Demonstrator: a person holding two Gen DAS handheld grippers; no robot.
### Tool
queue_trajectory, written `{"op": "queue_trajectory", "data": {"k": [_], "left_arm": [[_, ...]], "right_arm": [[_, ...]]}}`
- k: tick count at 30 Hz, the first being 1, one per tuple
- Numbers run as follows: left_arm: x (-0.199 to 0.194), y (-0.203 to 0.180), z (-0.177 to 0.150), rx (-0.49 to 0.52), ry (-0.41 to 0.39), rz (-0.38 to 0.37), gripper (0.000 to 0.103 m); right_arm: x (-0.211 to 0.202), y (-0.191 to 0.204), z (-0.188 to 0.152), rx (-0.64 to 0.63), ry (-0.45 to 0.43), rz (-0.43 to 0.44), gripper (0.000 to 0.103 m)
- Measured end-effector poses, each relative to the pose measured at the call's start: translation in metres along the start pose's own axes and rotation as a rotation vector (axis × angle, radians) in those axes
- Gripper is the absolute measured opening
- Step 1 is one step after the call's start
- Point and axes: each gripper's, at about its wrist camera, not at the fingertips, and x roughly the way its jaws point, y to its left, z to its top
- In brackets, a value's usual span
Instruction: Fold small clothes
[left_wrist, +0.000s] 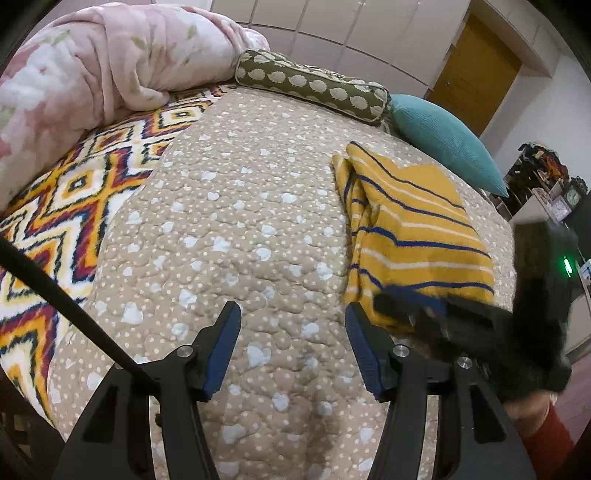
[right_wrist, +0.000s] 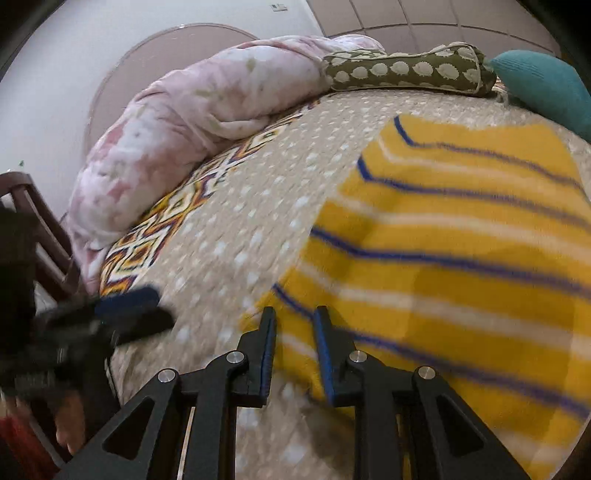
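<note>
In the left wrist view our left tool (left_wrist: 291, 345) stands apart, empty, over the bed (left_wrist: 236, 221); the striped garment (left_wrist: 410, 236) lies just right of it. In the right wrist view our right tool (right_wrist: 294, 341) is narrowly parted, unclamped, at the garment's near-left edge.

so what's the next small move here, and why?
Probably close the right gripper on the striped garment's near edge: its jaws stand slightly apart there, cloth between them, seemingly not pinched. The left gripper is open over bare quilt.
</note>
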Motion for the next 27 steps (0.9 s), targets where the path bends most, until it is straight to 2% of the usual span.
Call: {"op": "queue_trajectory", "data": {"k": [2,5,7,10,11,13,14,15,16,17,18,20,22,23,25,27], "left_arm": [[0.001,-0.004,0.002,0.013,-0.002,-0.010,0.058],[0.006,-0.016,0.006,0.052,-0.007,-0.040,0.064],[0.014,-0.024,0.009,0.079,-0.002,-0.056,0.065],[0.034,-0.031,0.014,0.091,0.028,-0.085,0.065],[0.043,-0.032,0.016,0.083,0.048,-0.103,0.065],[0.058,-0.034,0.019,0.061,0.094,-0.131,0.063],[0.065,-0.035,0.019,0.051,0.122,-0.146,0.057],[0.069,-0.036,0.019,0.044,0.146,-0.166,0.036],[0.071,-0.037,0.018,0.038,0.170,-0.198,0.020],[0.069,-0.038,0.017,0.035,0.180,-0.222,0.020],[0.063,-0.041,0.017,0.046,0.168,-0.206,0.019],[0.052,-0.048,0.017,0.086,0.144,-0.182,0.016],[0.046,-0.053,0.018,0.101,0.134,-0.164,0.013],[0.044,-0.054,0.019,0.101,0.133,-0.159,0.012],[0.045,-0.053,0.020,0.096,0.143,-0.138,0.012],[0.053,-0.050,0.019,0.081,0.161,-0.129,0.012]], "right_arm": [[-0.017,-0.003,-0.012,0.018,-0.019,0.030,0.024],[-0.049,-0.015,-0.030,0.060,-0.049,0.062,0.024],[-0.079,-0.026,-0.045,0.067,-0.098,0.009,0.024],[-0.118,-0.047,-0.063,0.102,-0.180,-0.119,0.027],[-0.129,-0.055,-0.067,0.123,-0.203,-0.152,0.035],[-0.143,-0.073,-0.077,0.184,-0.236,-0.206,0.061],[-0.145,-0.079,-0.081,0.203,-0.242,-0.226,0.063],[-0.144,-0.083,-0.084,0.216,-0.240,-0.246,0.063],[-0.141,-0.085,-0.085,0.216,-0.231,-0.261,0.063],[-0.136,-0.085,-0.086,0.208,-0.223,-0.271,0.063],[-0.131,-0.084,-0.086,0.189,-0.214,-0.278,0.063],[-0.117,-0.076,-0.083,0.147,-0.190,-0.271,0.053],[-0.109,-0.073,-0.080,0.139,-0.173,-0.293,0.024],[-0.109,-0.077,-0.079,0.154,-0.177,-0.305,0.019],[-0.119,-0.092,-0.080,0.245,-0.212,-0.268,0.016],[-0.129,-0.104,-0.088,0.314,-0.234,-0.266,0.012]]}}
